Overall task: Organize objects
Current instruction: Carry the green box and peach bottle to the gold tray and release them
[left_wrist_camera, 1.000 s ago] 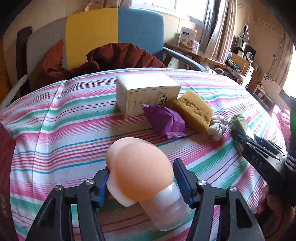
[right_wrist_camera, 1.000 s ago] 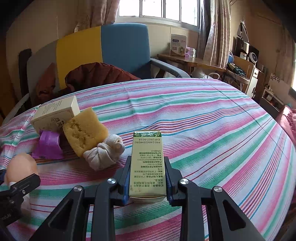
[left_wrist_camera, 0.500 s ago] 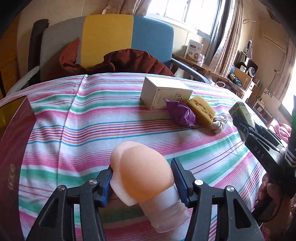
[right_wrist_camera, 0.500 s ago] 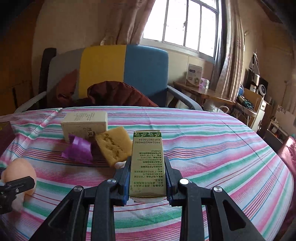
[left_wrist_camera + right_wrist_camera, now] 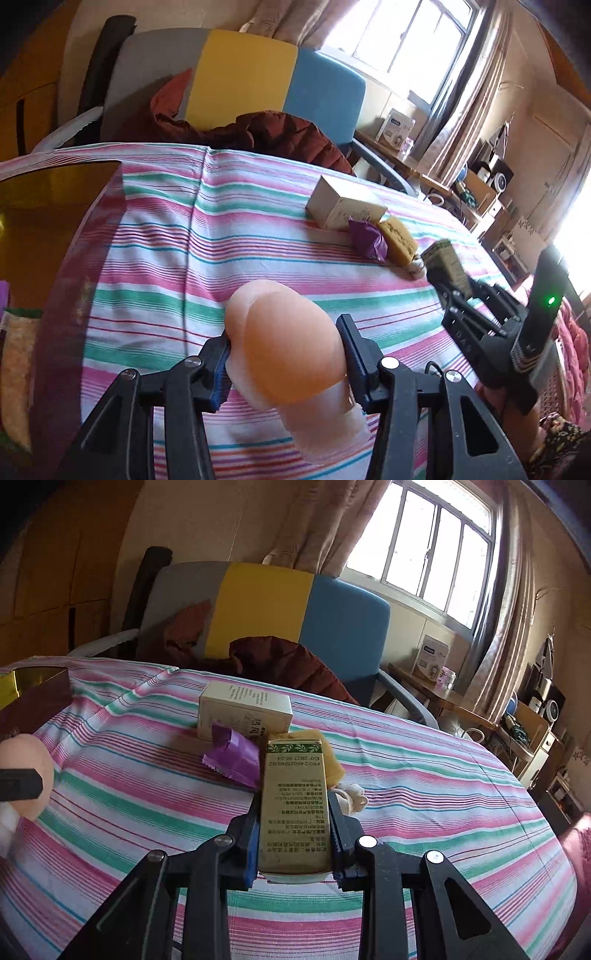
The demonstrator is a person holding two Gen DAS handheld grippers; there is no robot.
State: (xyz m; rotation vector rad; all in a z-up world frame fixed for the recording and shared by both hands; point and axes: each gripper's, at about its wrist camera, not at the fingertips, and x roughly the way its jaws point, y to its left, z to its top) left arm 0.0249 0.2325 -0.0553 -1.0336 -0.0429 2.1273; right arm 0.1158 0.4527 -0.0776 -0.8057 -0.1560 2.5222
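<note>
My left gripper point(image 5: 286, 352) is shut on a peach-coloured sponge applicator with a clear base point(image 5: 288, 350), held above the striped tablecloth point(image 5: 166, 258). My right gripper point(image 5: 293, 827) is shut on a green printed carton point(image 5: 293, 808), also held above the cloth; gripper and carton show in the left wrist view point(image 5: 448, 266). On the cloth lie a cream box point(image 5: 243, 710), a purple wrapper point(image 5: 232, 755), a yellow sponge point(image 5: 399, 238) and a white knotted cloth point(image 5: 351, 797), the last two partly hidden behind the carton.
A dark red box with a gold inside point(image 5: 44, 206) stands at the left edge of the table. A grey, yellow and blue chair point(image 5: 266, 605) with a dark red jacket point(image 5: 288, 661) stands behind the table. Shelves and clutter fill the right.
Both grippers have pulled back and swung left with their objects still held. The red box has come into the left wrist view, and the cluster of objects sits farther away.
</note>
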